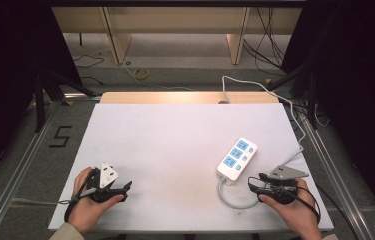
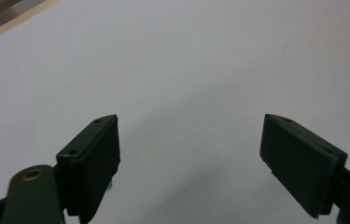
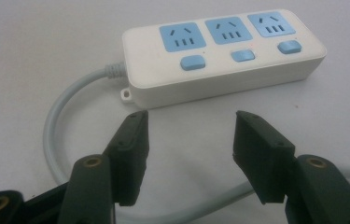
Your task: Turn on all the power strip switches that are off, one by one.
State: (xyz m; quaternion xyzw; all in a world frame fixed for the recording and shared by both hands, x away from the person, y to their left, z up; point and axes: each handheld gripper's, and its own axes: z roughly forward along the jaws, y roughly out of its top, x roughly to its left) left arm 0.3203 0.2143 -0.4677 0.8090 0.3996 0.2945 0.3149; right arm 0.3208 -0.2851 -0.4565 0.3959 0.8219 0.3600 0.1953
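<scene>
White power strip point(image 3: 224, 56): three blue sockets, three blue switches. Grey cord point(image 3: 58, 126) loops beside it. My gripper point(image 3: 189, 144) near strip, jaws apart, empty.

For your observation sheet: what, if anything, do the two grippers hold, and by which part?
Nothing. The left gripper and right gripper both have open, empty jaws; the power strip lies untouched.

High view looks forward and down from above the near edge, whole white table point(image 1: 175, 150) in frame. Left gripper view sits low and close, facing out over bare tabletop point(image 2: 186, 70). Right gripper view is low, close behind its jaws, facing the power strip point(image 3: 224, 51), shared with high view point(image 1: 237, 159).
</scene>
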